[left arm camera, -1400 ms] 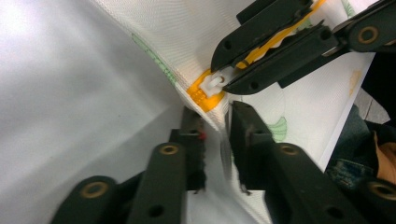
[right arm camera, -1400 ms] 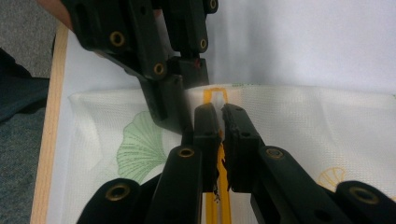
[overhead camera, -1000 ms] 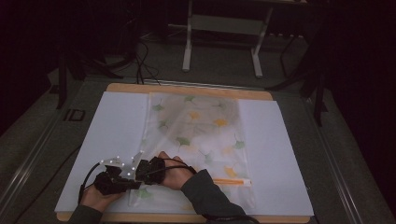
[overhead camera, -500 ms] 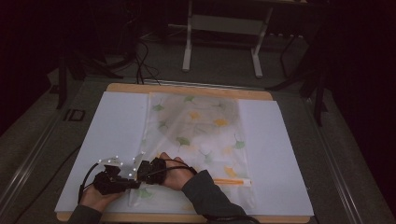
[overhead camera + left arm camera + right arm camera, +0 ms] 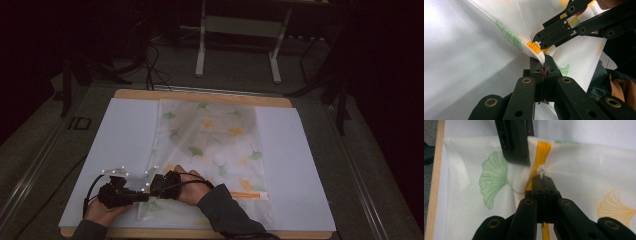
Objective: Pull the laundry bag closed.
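A white mesh bag point(image 5: 210, 150) printed with green and yellow leaves lies flat on the white-covered table point(image 5: 300, 165). An orange zipper point(image 5: 250, 195) runs along its near edge. Both hands meet at the bag's near-left corner. My left gripper point(image 5: 543, 61) is shut on the bag's fabric edge just beside the zipper's end point(image 5: 533, 47). My right gripper point(image 5: 541, 178) is shut on the small white zipper pull point(image 5: 541, 170) on the yellow zipper point(image 5: 543, 151). In the right gripper view the left gripper's fingers point(image 5: 515, 142) reach in from the top, pinching the cloth left of the zipper.
The table has a wooden rim point(image 5: 200, 94) and a white sheet under the bag. Behind it stand a metal frame's legs point(image 5: 201, 45) and floor cables point(image 5: 150, 55). A rail point(image 5: 35, 165) runs along the table's left side.
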